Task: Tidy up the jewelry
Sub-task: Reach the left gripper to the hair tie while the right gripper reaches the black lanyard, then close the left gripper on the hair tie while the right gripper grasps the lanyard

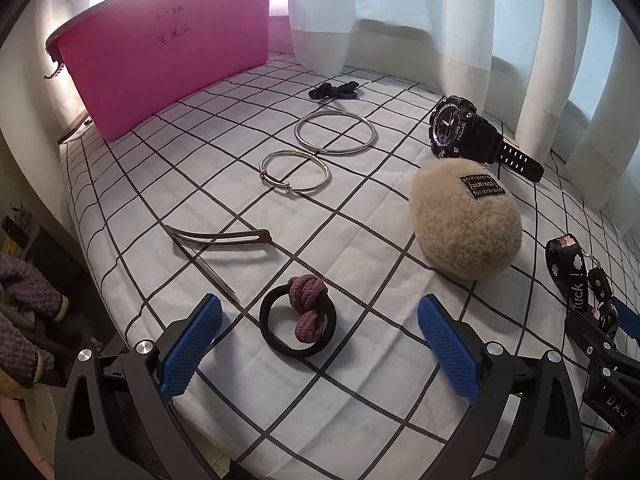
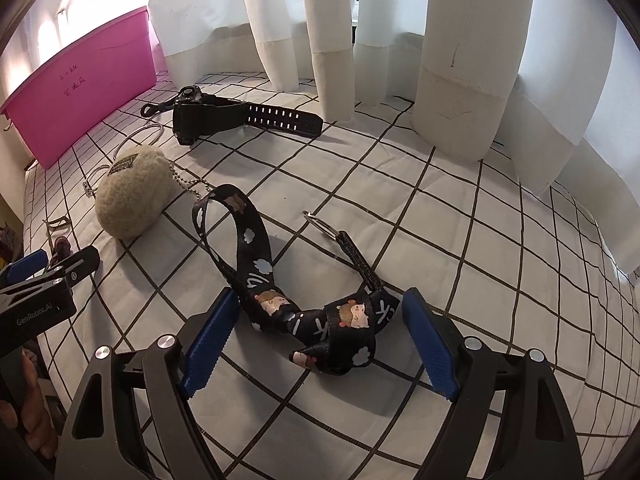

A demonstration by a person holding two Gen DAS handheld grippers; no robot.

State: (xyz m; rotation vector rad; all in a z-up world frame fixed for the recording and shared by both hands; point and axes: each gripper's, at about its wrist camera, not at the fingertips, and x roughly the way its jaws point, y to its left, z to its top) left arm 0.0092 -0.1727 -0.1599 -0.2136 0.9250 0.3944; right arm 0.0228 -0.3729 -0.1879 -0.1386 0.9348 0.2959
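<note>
The right gripper (image 2: pixel 316 344), jaws wide, straddles the strap (image 2: pixel 320 320) lying crosswise; the left gripper (image 1: pixel 320 344), also released, probably hovers over the hair tie (image 1: pixel 298 322).

Bangles (image 2: pixel 146 134) largely hidden behind plush pouch (image 2: pixel 134 196); pink bin's (image 2: pixel 88 84) left end cut off.

Pink bin (image 1: pixel 168 60) with dark handwriting. Beside it, white sheet (image 1: pixel 360 400), black grid. Silver bangles (image 1: pixel 335 133). Black watch (image 1: pixel 464 132). Beige fluffy ball (image 1: pixel 466 220). Black lanyard (image 2: pixel 320 320), white clouds, cartoon animals. Black hair tie (image 1: pixel 298 320), mauve knot. Blue gripper pads (image 1: pixel 192 348).
</note>
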